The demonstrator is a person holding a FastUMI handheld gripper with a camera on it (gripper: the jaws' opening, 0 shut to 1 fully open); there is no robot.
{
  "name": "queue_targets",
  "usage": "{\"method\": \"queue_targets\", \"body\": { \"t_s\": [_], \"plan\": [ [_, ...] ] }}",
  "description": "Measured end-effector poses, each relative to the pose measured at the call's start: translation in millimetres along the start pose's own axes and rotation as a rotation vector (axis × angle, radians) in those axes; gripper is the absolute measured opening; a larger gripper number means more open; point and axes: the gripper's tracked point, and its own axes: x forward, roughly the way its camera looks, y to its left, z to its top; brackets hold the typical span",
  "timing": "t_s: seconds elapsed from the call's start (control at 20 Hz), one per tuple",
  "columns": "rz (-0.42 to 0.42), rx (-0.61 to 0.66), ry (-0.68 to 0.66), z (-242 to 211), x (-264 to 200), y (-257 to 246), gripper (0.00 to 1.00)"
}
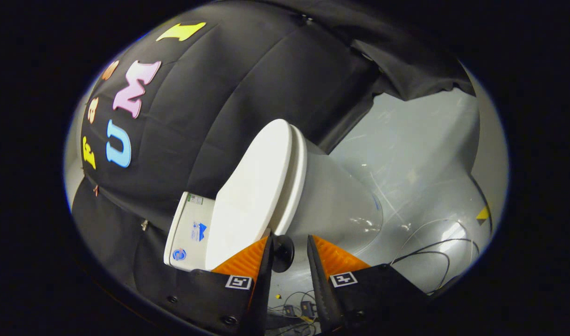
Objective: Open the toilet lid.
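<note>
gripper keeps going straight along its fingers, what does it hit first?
Likely the black round knob just ahead of the open gripper, with the closed toilet lid and toilet bowl right behind it. Depth is unclear here.

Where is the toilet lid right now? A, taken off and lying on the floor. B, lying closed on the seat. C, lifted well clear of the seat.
B: the toilet lid lies flat against the seat, with the open gripper at its edge.

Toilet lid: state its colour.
White, plain; the toilet lid shows clearly in the gripper view.
</note>
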Motion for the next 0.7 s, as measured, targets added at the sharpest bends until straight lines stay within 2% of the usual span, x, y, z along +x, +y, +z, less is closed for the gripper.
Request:
{"method": "queue_targets", "body": {
  "t_s": [0.35, 0.4, 0.45, 0.5, 0.7],
  "plan": [
    [0.069, 0.079, 0.038, -14, 2, 9, 0.46],
    [0.072, 0.105, 0.051, -5, -30, 11, 0.46],
    [0.068, 0.131, 0.040, -2, -3, 11, 0.32],
    [0.074, 0.130, 0.048, -13, 0, 8, 0.17],
    [0.088, 0.110, 0.037, -12, 5, 7, 0.17]
  ]
}}
